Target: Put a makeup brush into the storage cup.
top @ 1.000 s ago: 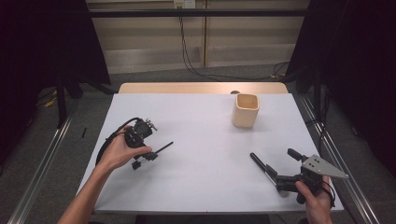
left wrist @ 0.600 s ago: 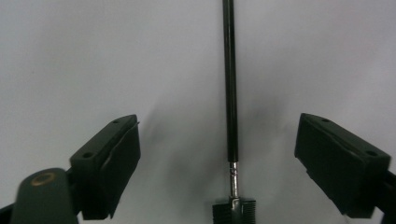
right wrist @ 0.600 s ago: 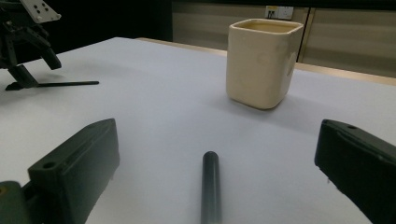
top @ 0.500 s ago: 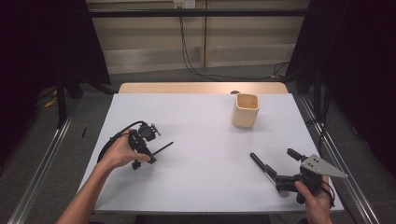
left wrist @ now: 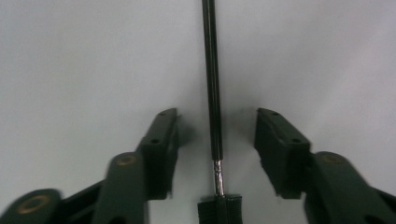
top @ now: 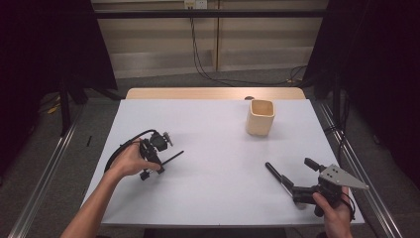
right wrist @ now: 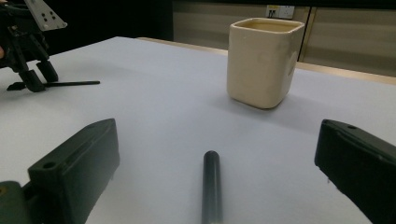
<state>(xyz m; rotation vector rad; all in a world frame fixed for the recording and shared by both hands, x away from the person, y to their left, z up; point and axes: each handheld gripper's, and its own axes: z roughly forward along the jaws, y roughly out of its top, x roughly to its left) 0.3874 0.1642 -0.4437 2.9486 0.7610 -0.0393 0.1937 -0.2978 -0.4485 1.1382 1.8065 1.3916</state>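
Even overhead light brightens the white table top (top: 213, 139); the surroundings are dark. Soft shadows pool under the left gripper's (left wrist: 215, 135) slightly blurred black jaws.

A thin black brush (top: 168, 158) is lying flat on the white table's left half — its short bristle head (left wrist: 219, 210) is joined by a bare metal neck. A thicker black pen (top: 275, 175) is lying flat at right — well apart.

thin brush (left wrist: 213, 93) tip cut off at top, thick brush (right wrist: 211, 186) handle cut off below
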